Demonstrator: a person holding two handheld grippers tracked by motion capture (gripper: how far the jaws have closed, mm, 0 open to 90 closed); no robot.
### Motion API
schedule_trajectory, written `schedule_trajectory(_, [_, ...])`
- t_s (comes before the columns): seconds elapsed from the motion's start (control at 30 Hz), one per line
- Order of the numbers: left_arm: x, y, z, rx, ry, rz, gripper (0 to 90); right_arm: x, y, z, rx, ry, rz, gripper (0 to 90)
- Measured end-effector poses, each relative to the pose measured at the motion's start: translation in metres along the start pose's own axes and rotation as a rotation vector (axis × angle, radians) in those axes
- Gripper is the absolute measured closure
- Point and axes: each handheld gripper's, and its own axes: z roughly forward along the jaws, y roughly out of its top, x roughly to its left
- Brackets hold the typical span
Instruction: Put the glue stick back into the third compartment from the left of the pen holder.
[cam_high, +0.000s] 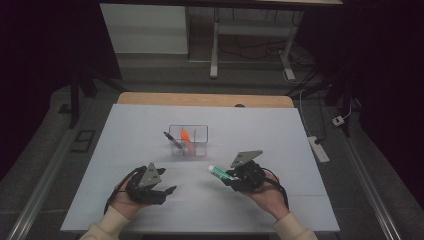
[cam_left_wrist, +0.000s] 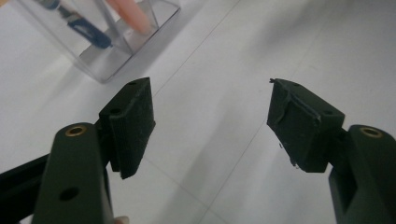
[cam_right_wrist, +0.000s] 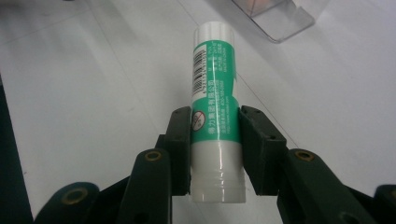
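Glue stick (cam_right_wrist: 215, 112), frame centre, clamped by our right gripper (cam_right_wrist: 215, 149) near its base: light, rigid, slick plastic (we'd grip mid-barrel); left gripper (cam_left_wrist: 210, 121) gapes empty.

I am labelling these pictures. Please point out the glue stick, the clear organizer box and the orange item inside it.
glue stick (cam_right_wrist: 214, 88): right gripper view, on its green label.
clear organizer box (cam_high: 202, 127): high view, on its right rim.
orange item (cam_high: 185, 134): high view, on its upper end.
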Motion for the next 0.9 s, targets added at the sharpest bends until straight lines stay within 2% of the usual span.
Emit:
schedule_trajectory(0.37, [-0.009,0.016,0.009,-0.003,-0.006,0.047,31.7,0.009,0.017,0.016,0.004,0.052,-0.039,64.2])
schedule_trajectory(0.6, [-0.014,0.023,0.014,0.004,-0.016,0.079,31.7,0.013,0.021,0.021,0.015,0.074,-0.042,64.2])
schedule_trajectory(0.9, [-0.017,0.027,0.018,0.011,-0.023,0.098,31.7,0.016,0.023,0.023,0.016,0.094,-0.046,64.2])
